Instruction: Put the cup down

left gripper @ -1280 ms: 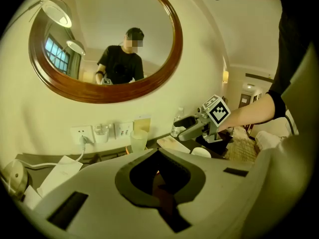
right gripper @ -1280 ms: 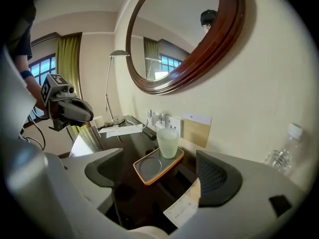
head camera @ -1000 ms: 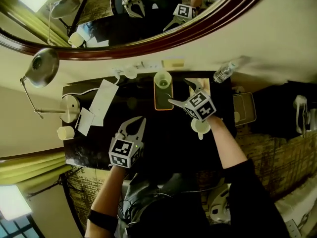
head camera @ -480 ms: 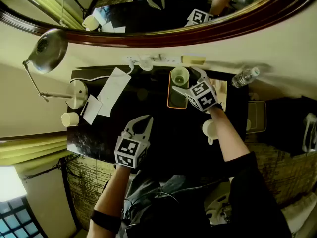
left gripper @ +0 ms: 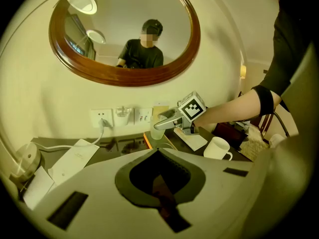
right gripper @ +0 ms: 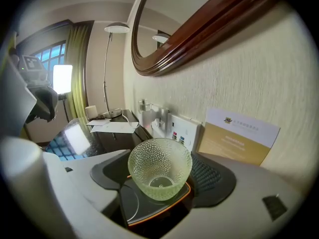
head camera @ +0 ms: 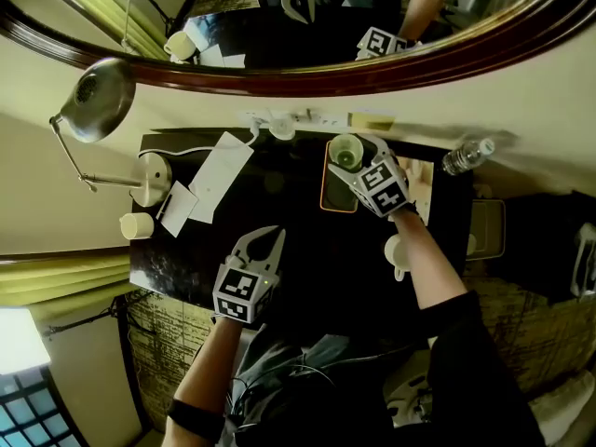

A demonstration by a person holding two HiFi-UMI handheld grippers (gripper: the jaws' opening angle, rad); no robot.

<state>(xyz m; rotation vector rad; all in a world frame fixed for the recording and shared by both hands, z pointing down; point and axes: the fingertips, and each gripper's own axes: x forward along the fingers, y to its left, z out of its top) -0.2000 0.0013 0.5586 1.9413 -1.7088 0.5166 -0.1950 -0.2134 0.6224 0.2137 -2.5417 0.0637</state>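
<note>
Right gripper (head camera: 358, 164), jaws just closing onto the cup (right gripper: 159, 168) at the tray's (head camera: 337, 196) 12 o'clock end; left gripper (head camera: 266, 237) pressed together, empty. An uneven squeeze could tip it.

Dimpled pale green glass cup (right gripper: 159, 168); glossy, mirror-smooth black surface (head camera: 317, 250); polished dark wooden mirror frame (right gripper: 199, 31); finely textured matt cream wall (right gripper: 259, 83); glazed white mug (head camera: 396, 250).

The right tool (head camera: 358, 158) hides part of the cup (head camera: 345, 150); the mirror (head camera: 279, 75) runs off the top edge.
</note>
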